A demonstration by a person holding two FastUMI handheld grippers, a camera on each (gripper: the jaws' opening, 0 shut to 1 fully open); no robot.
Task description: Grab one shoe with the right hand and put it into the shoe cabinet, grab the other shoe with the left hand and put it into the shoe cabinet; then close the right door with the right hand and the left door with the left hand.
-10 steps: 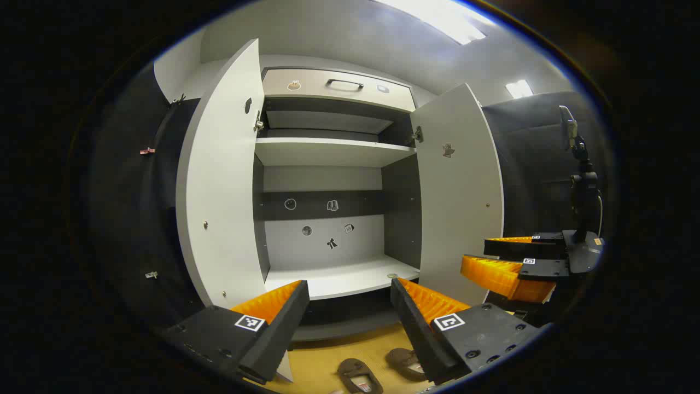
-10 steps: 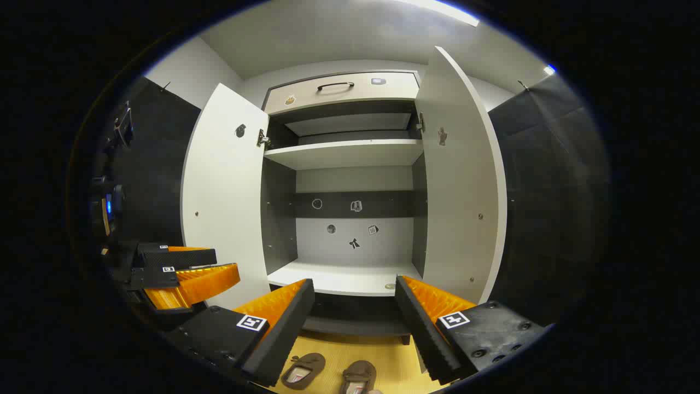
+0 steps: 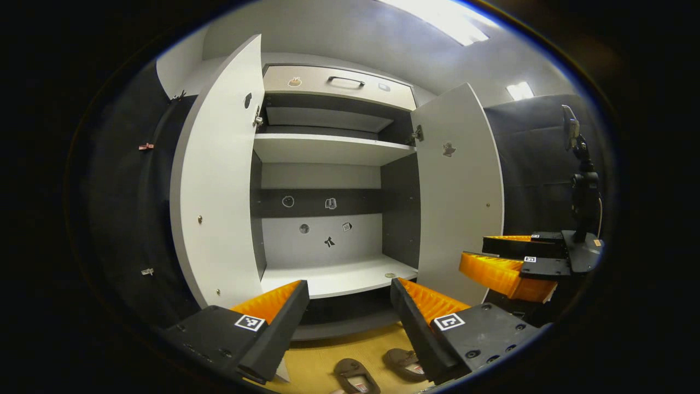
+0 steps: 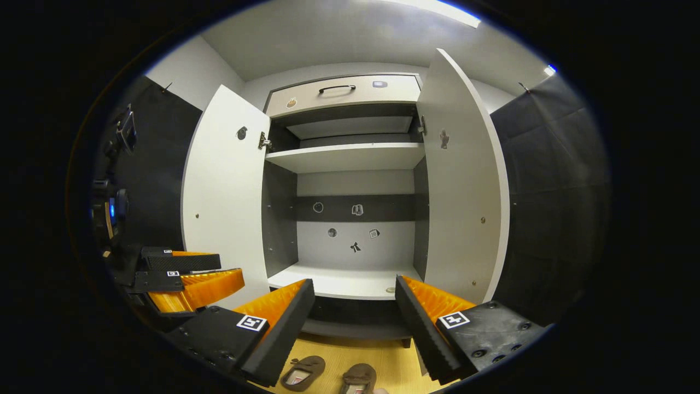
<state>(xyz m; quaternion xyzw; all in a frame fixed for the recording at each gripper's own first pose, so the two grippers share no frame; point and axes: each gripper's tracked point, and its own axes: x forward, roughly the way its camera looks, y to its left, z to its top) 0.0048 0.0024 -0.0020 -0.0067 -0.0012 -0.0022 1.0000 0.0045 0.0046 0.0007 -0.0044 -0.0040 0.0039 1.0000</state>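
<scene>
Two brown shoes lie side by side on the yellow floor in front of the shoe cabinet (image 3: 333,279): one shoe (image 3: 356,375) and the other shoe (image 3: 402,361) in the left gripper view; in the right gripper view they show as one shoe (image 4: 303,370) and the other shoe (image 4: 358,378). Both cabinet doors stand wide open, the left door (image 3: 219,180) and the right door (image 3: 462,186). My left gripper (image 3: 350,290) is open above the shoes, holding nothing. My right gripper (image 4: 354,290) is open too, beside the left one. Each view also catches the other gripper off to the side.
The cabinet (image 4: 344,284) has a white bottom shelf, an upper shelf (image 4: 344,156) and a drawer with a handle (image 4: 336,87) on top. Small stickers dot its back wall. Black cloth walls flank the cabinet. A dark stand (image 3: 582,180) rises at the right.
Both views have shifted slightly; the left one drew a little nearer the cabinet and the right one tilted a bit upward. Both grippers stay open and the shoes have not moved.
</scene>
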